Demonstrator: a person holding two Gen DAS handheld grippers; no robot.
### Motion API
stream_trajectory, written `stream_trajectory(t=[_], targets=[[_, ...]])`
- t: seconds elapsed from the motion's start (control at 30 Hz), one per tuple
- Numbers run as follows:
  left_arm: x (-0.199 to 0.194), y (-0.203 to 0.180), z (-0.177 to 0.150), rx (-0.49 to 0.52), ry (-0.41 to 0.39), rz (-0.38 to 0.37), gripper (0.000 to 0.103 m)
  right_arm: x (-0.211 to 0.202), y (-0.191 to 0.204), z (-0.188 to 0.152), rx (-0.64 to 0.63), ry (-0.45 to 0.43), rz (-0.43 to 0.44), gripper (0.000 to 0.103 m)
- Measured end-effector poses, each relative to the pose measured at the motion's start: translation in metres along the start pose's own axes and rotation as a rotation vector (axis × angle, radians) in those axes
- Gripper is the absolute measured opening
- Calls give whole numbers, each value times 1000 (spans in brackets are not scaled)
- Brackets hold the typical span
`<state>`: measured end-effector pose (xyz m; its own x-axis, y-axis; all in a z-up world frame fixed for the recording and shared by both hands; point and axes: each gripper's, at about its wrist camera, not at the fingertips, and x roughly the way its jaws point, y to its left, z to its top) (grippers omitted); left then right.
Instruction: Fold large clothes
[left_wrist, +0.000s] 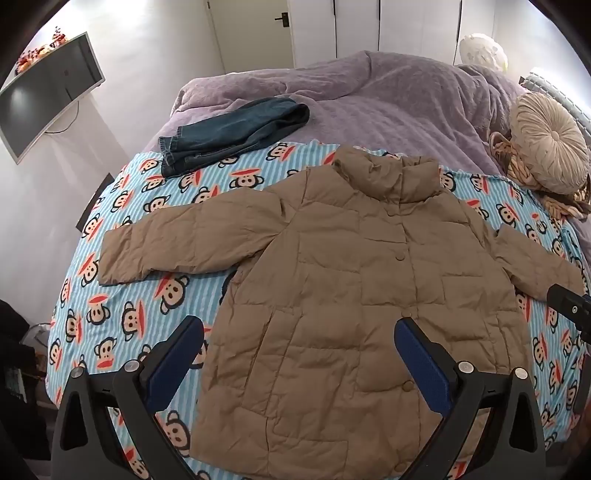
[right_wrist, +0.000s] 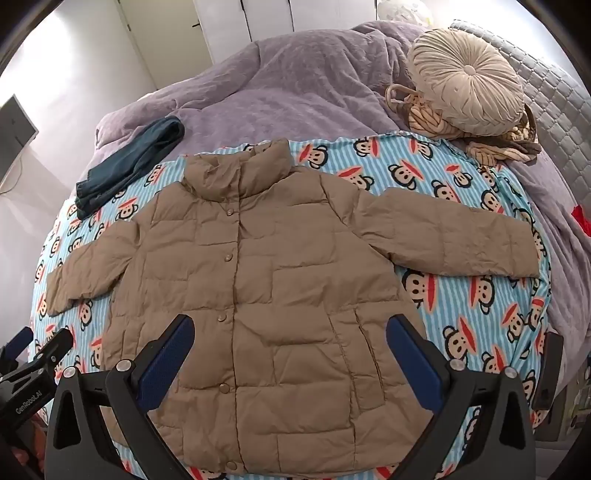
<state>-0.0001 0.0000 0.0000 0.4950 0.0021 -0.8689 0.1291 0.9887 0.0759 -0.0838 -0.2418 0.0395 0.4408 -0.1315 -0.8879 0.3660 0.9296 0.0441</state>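
Spread flat on the monkey-print sheet (left_wrist: 122, 258): tan jacket (left_wrist: 351, 295), folded jeans (left_wrist: 229, 133) just beyond its collar, round cushion (right_wrist: 465, 92) further back. Above the jacket hem, left gripper (left_wrist: 299, 354) and right gripper (right_wrist: 291, 350), fingers wide apart, holding nothing. Hem cut off behind the fingers.

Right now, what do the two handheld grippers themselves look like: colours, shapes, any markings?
Both look alike. The left gripper has two black, angular fingers faced with dark blue textured pads, joined by silver round bolts. The right gripper is built the same, with blue pads. In the right wrist view the left gripper's body shows white "GenRobot.AI" lettering. No cables or sleeves are visible.
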Motion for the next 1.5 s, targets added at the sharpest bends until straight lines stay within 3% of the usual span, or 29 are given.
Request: stream_trajectory(t=[0.53,1.0,1.13,1.5], targets=[[-1,9,2,-21,-49,-3,103,5,2,0,2,5,4,103],[3,5,6,-16,48,-14,103,7,0,-1,15,13,5,103],[3,4,5,-12,0,1,103,8,-1,-1,16,14,6,103],[6,4,4,-3,18,11,103,11,0,-1,16,16,11,103]])
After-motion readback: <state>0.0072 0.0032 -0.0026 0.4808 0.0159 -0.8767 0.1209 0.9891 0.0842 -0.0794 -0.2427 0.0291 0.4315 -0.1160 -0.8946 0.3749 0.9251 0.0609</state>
